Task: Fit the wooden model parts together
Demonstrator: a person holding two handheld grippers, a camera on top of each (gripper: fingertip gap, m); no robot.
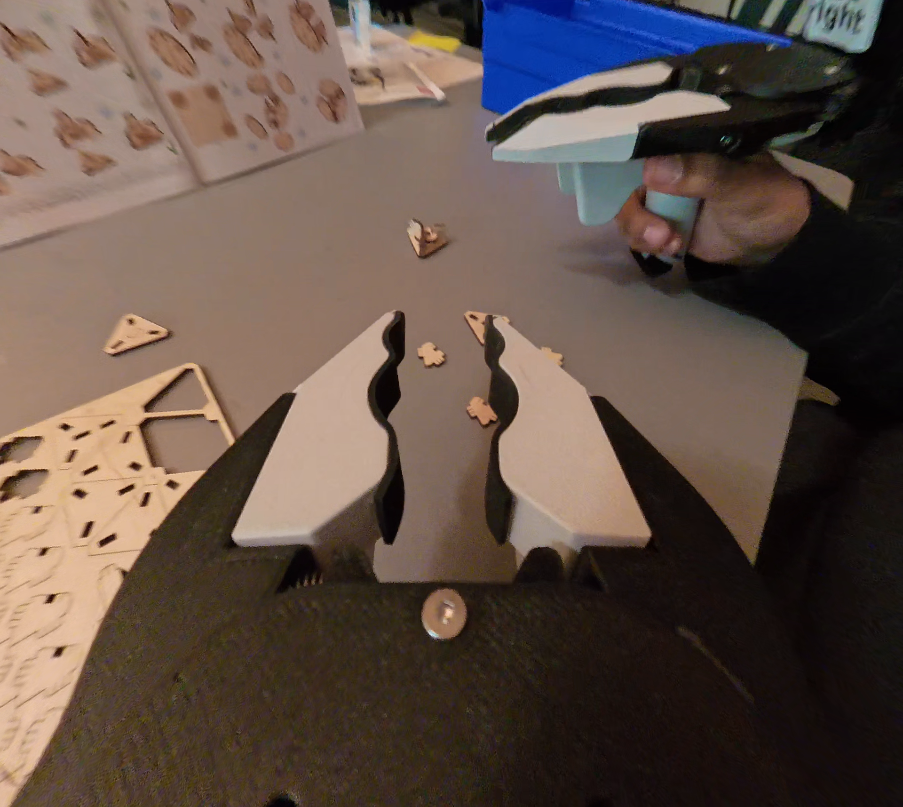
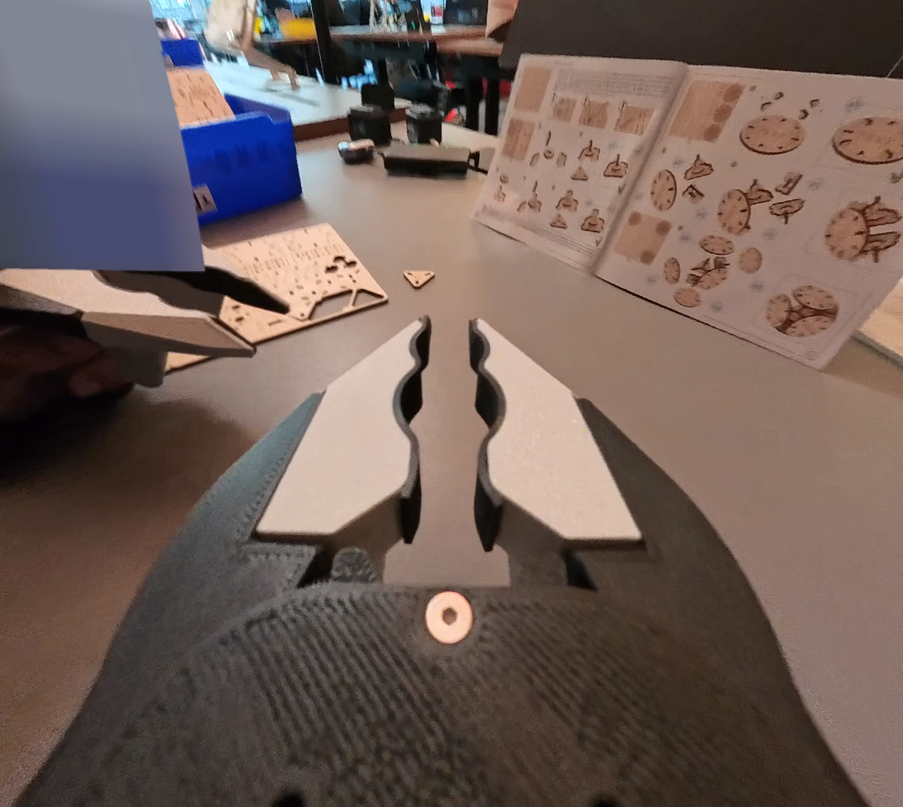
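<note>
My left gripper [image 1: 443, 324] is open and low over the grey table [image 1: 293, 246]. Small loose wooden pieces [image 1: 431, 354] lie on the table between and beside its fingers, untouched. A flat wooden triangle [image 1: 475, 325] lies partly behind its right fingertip. A small assembled wooden triangle [image 1: 426, 238] sits farther ahead, and another flat triangle [image 1: 136, 334] lies to the left. My right gripper [image 2: 449, 324] is open by a narrow gap with nothing between its pads. It is held above the table and also shows in the left wrist view [image 1: 493, 138]. A flat triangle [image 2: 419, 277] lies ahead of it.
A punched wooden sheet [image 1: 73, 490] lies at the left; it also shows in the right wrist view [image 2: 303, 280], near the left gripper [image 2: 268, 329]. An open instruction booklet [image 2: 684, 197] stands propped at the back. A blue bin [image 1: 562, 40] stands at the far side. There is about 10 centimeters between the tips of the two grippers. The left tips stand about 9 centimeters off the flat wooden triangle [image 1: 475, 325].
</note>
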